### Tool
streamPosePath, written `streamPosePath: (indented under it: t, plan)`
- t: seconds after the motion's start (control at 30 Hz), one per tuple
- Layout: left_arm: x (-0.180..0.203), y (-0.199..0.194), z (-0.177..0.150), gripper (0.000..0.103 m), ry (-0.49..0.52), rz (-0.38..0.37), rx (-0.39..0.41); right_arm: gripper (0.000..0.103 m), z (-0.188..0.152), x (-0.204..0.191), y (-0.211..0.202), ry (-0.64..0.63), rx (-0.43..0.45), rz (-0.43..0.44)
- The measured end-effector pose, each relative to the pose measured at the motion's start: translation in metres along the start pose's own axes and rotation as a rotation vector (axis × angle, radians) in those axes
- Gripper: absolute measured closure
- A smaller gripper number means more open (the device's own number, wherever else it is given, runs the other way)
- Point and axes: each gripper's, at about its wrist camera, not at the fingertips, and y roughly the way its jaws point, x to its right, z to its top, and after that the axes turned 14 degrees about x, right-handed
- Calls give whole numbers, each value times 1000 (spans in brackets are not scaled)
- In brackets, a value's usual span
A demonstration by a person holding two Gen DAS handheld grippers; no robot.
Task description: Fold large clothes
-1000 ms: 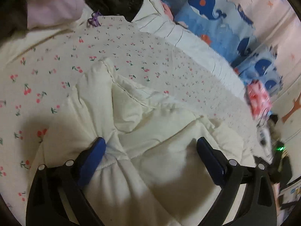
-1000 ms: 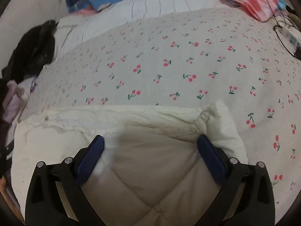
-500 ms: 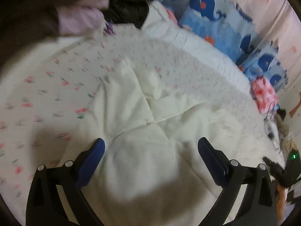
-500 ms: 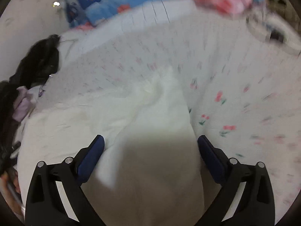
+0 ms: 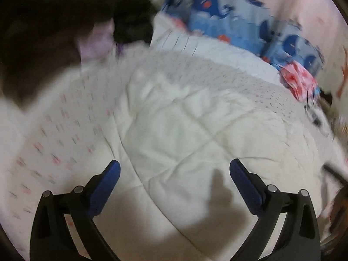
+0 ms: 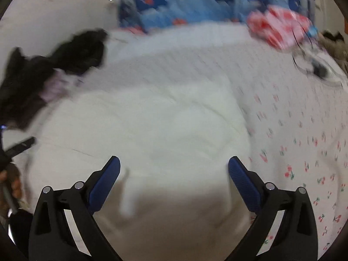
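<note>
A cream quilted garment (image 5: 184,134) lies spread on the cherry-print bed sheet (image 5: 56,143). My left gripper (image 5: 174,174) hangs open above its near part, with nothing between the blue pads (image 5: 108,180). In the right wrist view the same cream garment (image 6: 152,130) fills the middle. My right gripper (image 6: 174,171) is open above it, and its blue pads (image 6: 241,178) hold nothing. Both views are blurred by motion.
A dark clothes pile (image 6: 54,58) with a lilac piece lies at the left. Blue whale-print pillows (image 5: 228,19) and a red-and-white cloth (image 5: 300,82) sit at the bed's far side. A cable and small items (image 6: 315,65) lie at the far right. A hand (image 6: 13,184) shows at the left edge.
Both grippers have lifted and pulled back from the garment. It now lies flatter and more spread out, and more of the bed's far side has come into view.
</note>
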Motion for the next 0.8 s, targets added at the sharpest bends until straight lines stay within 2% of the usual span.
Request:
streamPosePath:
  t: [0.07, 0.13, 0.23, 0.27, 0.33, 0.4, 0.5, 0.53, 0.63, 0.73, 0.8]
  plan:
    - [13, -14, 1, 6, 85, -3, 49, 7, 9, -21, -11, -33, 37, 30]
    - [23, -19, 1, 6, 179, -5, 45, 7, 17, -40, -7, -64, 49, 56]
    - [25, -20, -1, 6, 258, 2, 52, 7, 4, -58, 27, -85, -35, 55]
    - [20, -17, -4, 6, 255, 0, 28, 6, -16, -61, 54, -113, -131, 19]
    - [10, -3, -15, 6, 223, -20, -78, 6, -37, -66, 64, -161, -69, 18]
    - [-4, 6, -25, 6, 150, -66, -145, 6, -29, -67, 62, -158, -104, 3]
    - [-12, 6, -22, 6, 118, -94, -165, 6, -16, -65, 46, -120, -188, 22]
    - [-14, 3, -21, 6, 110, -98, -161, 6, -15, -65, 35, -82, -197, 35]
    - [-22, -10, -17, 6, 52, -154, -141, 6, -11, -29, -24, 252, -141, 145]
    - [-40, -24, -9, 6, -82, -242, -114, 6, -22, 8, -59, 467, -134, 164]
    - [-51, -33, -6, 6, -167, -290, -107, 6, -42, 36, -77, 589, -143, 167]
